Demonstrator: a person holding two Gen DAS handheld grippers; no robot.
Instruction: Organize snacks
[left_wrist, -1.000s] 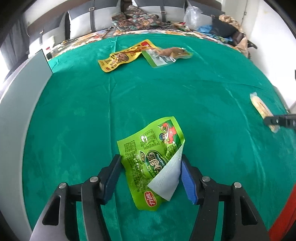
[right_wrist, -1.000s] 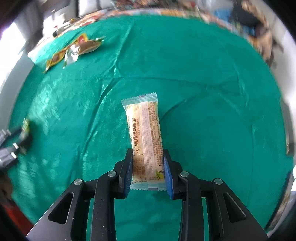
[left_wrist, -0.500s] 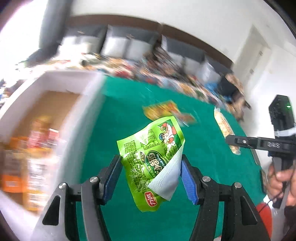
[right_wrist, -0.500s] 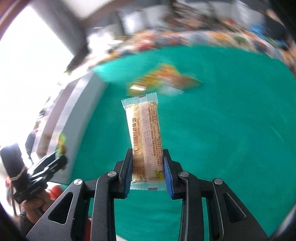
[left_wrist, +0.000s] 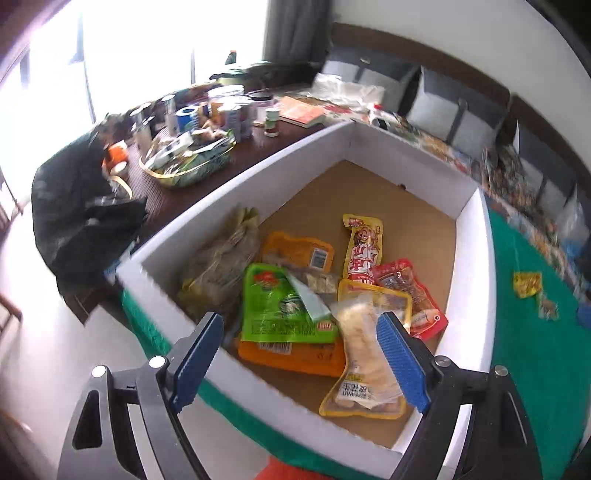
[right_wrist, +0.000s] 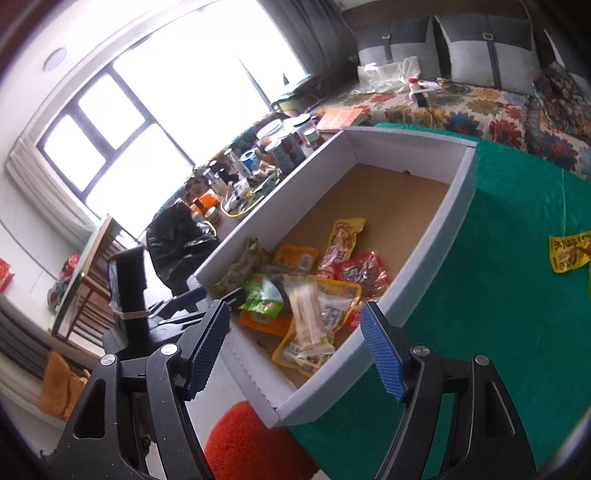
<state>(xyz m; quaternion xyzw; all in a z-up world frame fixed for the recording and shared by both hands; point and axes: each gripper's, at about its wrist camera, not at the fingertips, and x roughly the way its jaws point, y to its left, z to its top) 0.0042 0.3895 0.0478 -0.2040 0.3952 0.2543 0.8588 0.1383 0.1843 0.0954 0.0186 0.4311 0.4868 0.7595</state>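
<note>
Both tongs, left tongs (left_wrist: 299, 354) and right tongs (right_wrist: 295, 343), just spread, empty, above box (left_wrist: 236, 184) near rim.

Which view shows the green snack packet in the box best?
The left wrist view: the green snack packet lies large and nearly whole atop the pile. In the right wrist view it is small, blurred, and partly hidden by neighbouring packets.

Snack packets (left_wrist: 291, 310) inside box (left_wrist: 236, 184)
</note>
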